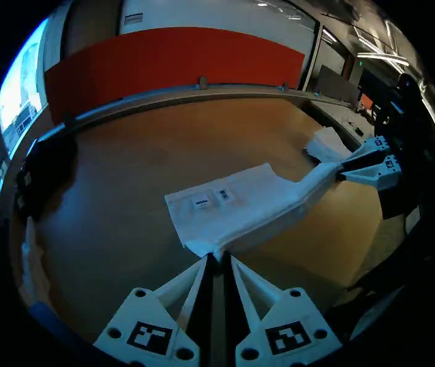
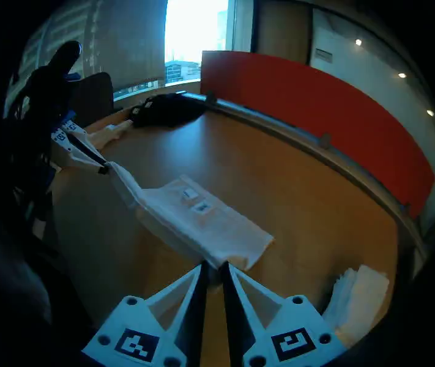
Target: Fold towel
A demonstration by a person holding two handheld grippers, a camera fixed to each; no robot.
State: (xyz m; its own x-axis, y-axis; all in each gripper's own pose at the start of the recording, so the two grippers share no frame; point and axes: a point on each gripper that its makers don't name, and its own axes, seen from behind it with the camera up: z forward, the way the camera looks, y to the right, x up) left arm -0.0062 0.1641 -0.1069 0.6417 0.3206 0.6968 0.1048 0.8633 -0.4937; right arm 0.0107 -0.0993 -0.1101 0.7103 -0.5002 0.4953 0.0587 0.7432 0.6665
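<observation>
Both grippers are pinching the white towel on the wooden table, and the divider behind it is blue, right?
Not blue: the divider is red, as the left gripper view shows. The left gripper and right gripper do both pinch the white towel on the wooden table.

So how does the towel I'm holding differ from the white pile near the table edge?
The towel lies opened out mid-table, its ends pinched by the left gripper and the right gripper; the pile sits untouched near the edge. The towel is one long piece; the pile is a compact stack of layers. Two small tags show on the towel, none on the pile. Both are white, on the wooden table.
</observation>
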